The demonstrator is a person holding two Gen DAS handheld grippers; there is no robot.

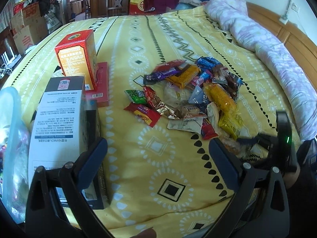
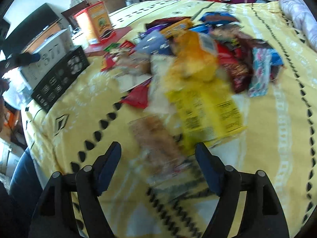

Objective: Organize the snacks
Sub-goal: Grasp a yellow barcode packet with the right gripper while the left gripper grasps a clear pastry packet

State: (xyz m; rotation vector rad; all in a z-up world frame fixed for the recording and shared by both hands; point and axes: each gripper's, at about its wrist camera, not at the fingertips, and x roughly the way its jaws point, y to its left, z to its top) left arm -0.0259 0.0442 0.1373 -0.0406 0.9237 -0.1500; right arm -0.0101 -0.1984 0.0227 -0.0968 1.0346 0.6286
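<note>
A heap of wrapped snacks (image 1: 190, 97) lies on the yellow patterned bedspread (image 1: 158, 168); it also shows, blurred, in the right wrist view (image 2: 198, 63). My left gripper (image 1: 158, 148) is open and empty above bare bedspread, short of the heap. My right gripper (image 2: 158, 154) is open and empty, its fingers either side of a clear packet of brown snacks (image 2: 156, 138) beside a yellow packet (image 2: 206, 111); whether it touches is unclear. The right gripper also shows at the right edge of the left wrist view (image 1: 273, 138).
A red-orange box (image 1: 79, 57) stands on a flat red box (image 1: 101, 85) at the left. A white-and-black box (image 1: 59, 119) on a black box (image 2: 61, 77) lies nearer. A clear plastic container (image 1: 10, 138) is at far left. A rolled lilac quilt (image 1: 277, 45) lines the right side.
</note>
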